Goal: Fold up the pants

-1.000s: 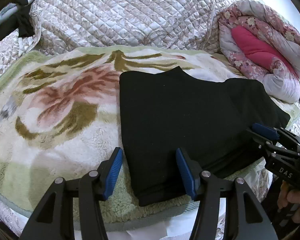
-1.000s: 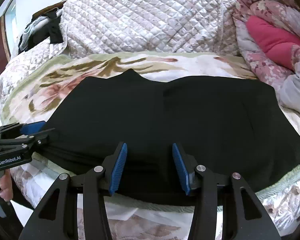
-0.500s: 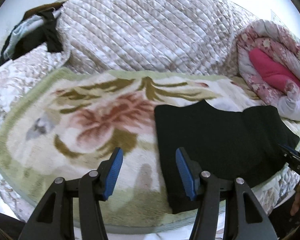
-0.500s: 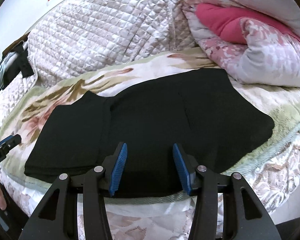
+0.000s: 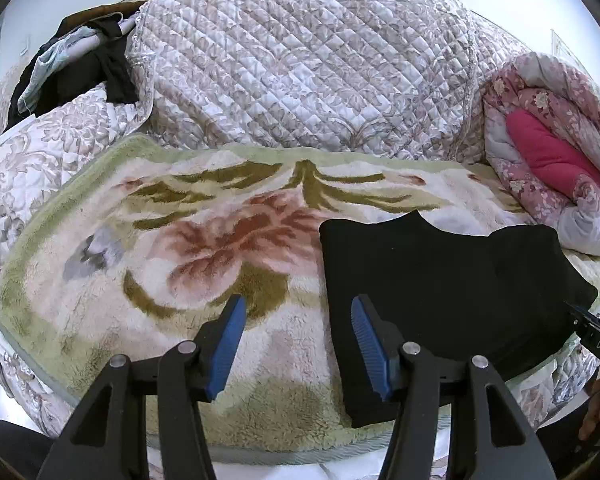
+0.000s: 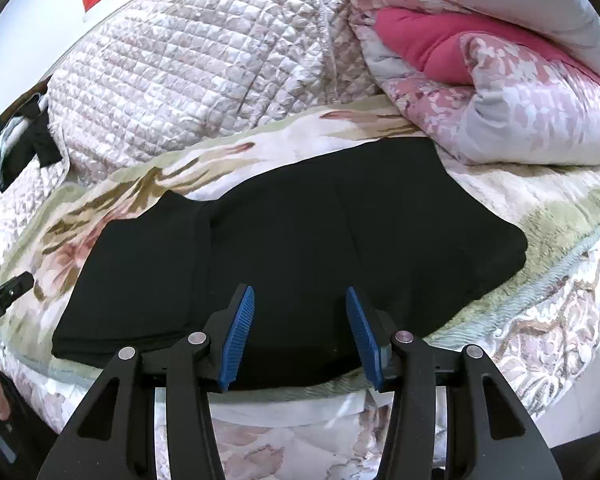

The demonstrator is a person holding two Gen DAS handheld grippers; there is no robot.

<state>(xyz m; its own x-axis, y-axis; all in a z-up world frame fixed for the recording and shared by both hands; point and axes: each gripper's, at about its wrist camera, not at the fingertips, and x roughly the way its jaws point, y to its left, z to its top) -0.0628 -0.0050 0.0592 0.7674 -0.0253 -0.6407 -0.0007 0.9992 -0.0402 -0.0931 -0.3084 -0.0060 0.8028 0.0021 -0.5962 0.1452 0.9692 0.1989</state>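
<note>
The black pants point(image 6: 300, 248) lie folded flat on a floral fleece blanket point(image 5: 180, 248) on the bed. In the left wrist view the pants point(image 5: 440, 292) sit at the lower right. My left gripper point(image 5: 298, 344) is open and empty, above the blanket, its right finger over the pants' left edge. My right gripper point(image 6: 300, 332) is open and empty, held above the pants' near edge. The tip of the right gripper also shows at the right edge of the left wrist view point(image 5: 596, 332).
A rolled pink floral duvet point(image 6: 480, 80) lies at the right, touching the pants' far corner. A quilted cover point(image 5: 300, 72) rises behind the blanket. Dark clothes point(image 5: 80, 68) are heaped at the far left. The bed's front edge point(image 6: 300, 408) runs below the grippers.
Both grippers have pulled back and up from the pants, staying open. The left one has swung left over the blanket; the right one has swung right. The pants have not moved.
</note>
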